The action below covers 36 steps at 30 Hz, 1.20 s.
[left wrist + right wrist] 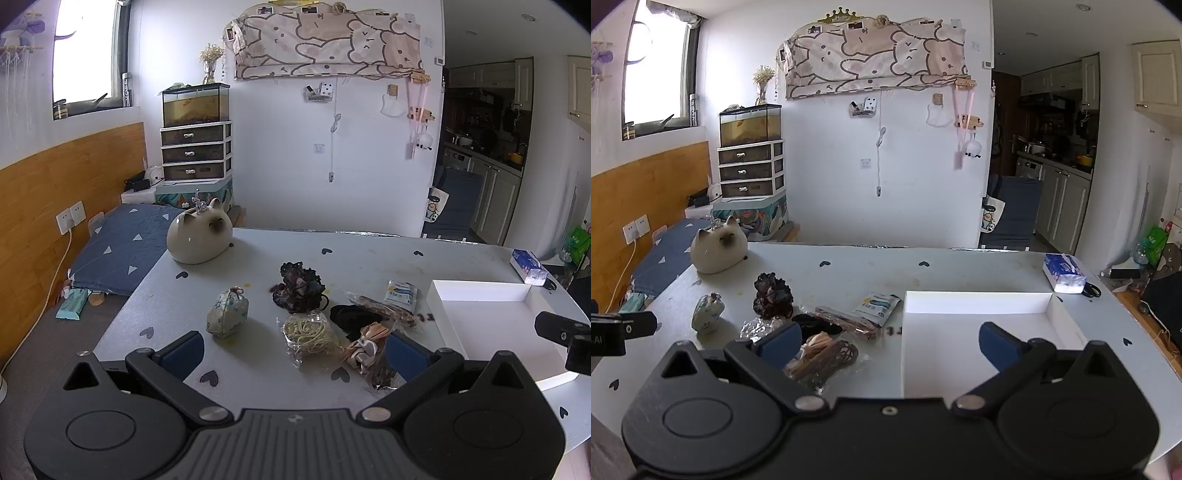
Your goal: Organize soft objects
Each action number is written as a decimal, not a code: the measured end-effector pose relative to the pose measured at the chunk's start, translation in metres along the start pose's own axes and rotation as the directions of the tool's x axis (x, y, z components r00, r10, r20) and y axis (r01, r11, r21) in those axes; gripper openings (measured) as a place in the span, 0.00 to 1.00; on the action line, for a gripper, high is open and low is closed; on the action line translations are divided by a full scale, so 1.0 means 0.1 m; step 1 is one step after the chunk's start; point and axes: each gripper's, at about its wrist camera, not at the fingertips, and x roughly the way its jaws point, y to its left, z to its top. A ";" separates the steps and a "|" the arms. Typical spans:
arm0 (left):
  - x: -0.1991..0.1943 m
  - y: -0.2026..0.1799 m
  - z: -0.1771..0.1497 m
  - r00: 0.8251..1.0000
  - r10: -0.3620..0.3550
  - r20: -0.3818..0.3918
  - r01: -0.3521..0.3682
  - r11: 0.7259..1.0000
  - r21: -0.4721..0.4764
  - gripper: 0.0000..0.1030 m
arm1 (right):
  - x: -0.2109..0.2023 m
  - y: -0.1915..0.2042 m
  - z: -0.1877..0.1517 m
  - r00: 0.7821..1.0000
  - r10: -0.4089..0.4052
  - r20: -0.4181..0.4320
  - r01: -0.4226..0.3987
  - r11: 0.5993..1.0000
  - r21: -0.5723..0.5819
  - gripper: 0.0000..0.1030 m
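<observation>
Sitting empty on table (pixel 960 266), white box (pixel 975 328); soft items (pixel 827 350) outside it

Both cameras rode low behind their own jaws, facing toward 12 o'clock across the counter (pixel 369 254) and tilted somewhat down, close above its near edge. The left wrist view sat further left, with the pile of small packets (pixel 314 321) dead ahead and the white tray (pixel 480 291) at 2 o'clock. The right wrist view sat further right, with the tray (pixel 979 299) ahead and the packets (pixel 820 332) at 10 o'clock. Both shared the cat-shaped jar (pixel 199 236), the far wall and the kitchen doorway.
</observation>
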 end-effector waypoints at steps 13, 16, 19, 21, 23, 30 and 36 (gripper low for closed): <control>0.00 0.00 0.00 1.000 0.000 0.001 0.000 1.000 -0.001 1.00 | -0.01 0.00 -0.01 1.000 -0.001 -0.001 0.001 1.000 0.001 1.00; 0.00 0.00 0.00 1.000 -0.001 0.001 0.001 1.000 -0.001 1.00 | -0.01 0.00 -0.01 1.000 -0.001 -0.001 0.001 1.000 0.001 1.00; 0.00 0.00 0.00 1.000 -0.001 0.001 0.001 1.000 -0.001 1.00 | -0.01 0.00 -0.01 1.000 -0.001 -0.001 0.001 1.000 0.000 1.00; 0.00 0.00 0.00 1.000 0.000 0.001 0.000 1.000 -0.001 1.00 | -0.01 0.01 -0.01 1.000 -0.001 -0.002 0.001 1.000 0.000 1.00; 0.00 0.00 0.00 1.000 -0.001 0.001 0.001 1.000 -0.001 1.00 | -0.01 0.01 -0.01 1.000 -0.001 -0.002 0.001 1.000 0.000 1.00; 0.00 0.00 0.00 1.000 -0.002 0.001 0.002 1.000 -0.002 1.00 | -0.01 0.02 -0.02 1.000 -0.001 -0.002 0.001 1.000 0.000 1.00; 0.00 0.00 0.00 1.000 -0.003 0.002 0.003 1.000 -0.001 1.00 | -0.01 0.02 -0.02 1.000 -0.001 -0.003 0.001 1.000 0.000 1.00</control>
